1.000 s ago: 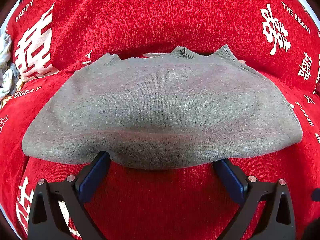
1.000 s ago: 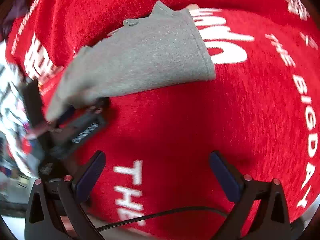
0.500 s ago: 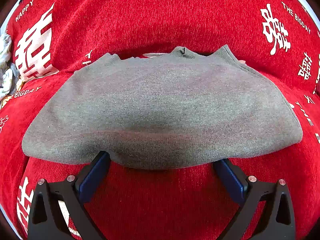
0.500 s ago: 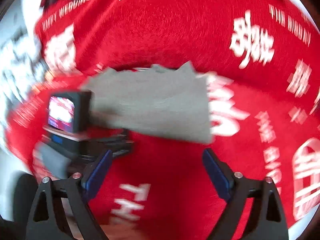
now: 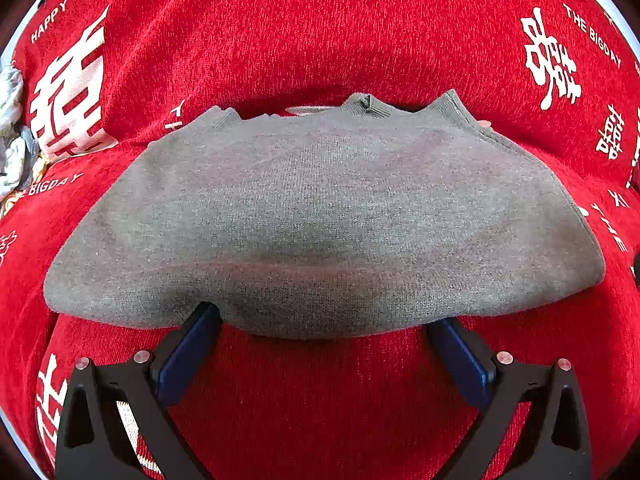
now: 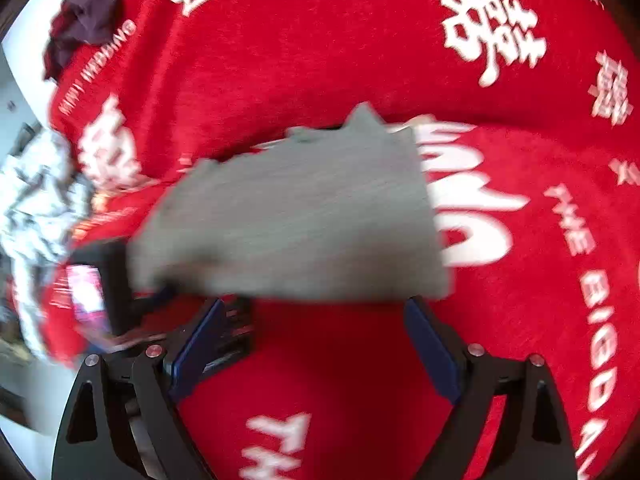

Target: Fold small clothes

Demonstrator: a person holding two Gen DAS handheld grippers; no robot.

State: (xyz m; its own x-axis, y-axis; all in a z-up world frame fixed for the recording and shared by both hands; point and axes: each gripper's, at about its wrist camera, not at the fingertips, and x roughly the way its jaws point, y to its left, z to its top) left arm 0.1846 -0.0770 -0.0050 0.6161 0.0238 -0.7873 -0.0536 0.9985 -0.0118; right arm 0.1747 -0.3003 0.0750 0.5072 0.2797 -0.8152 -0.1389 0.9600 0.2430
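Observation:
A grey knit sweater lies folded flat on the red cloth, collar at the far edge. My left gripper is open, its blue fingertips tucked just under the sweater's near folded edge, holding nothing. In the right wrist view, which is blurred, the same sweater lies ahead. My right gripper is open, its tips at the sweater's near edge, towards its right end. The left gripper's body shows at the sweater's left end.
The red cloth with white lettering covers the whole surface. A heap of pale patterned clothes lies at the left edge, also in the right wrist view. A dark maroon garment lies at the far left corner.
My right gripper has swung in from the side and moved up to the sweater's near edge. My left gripper and the sweater have stayed still.

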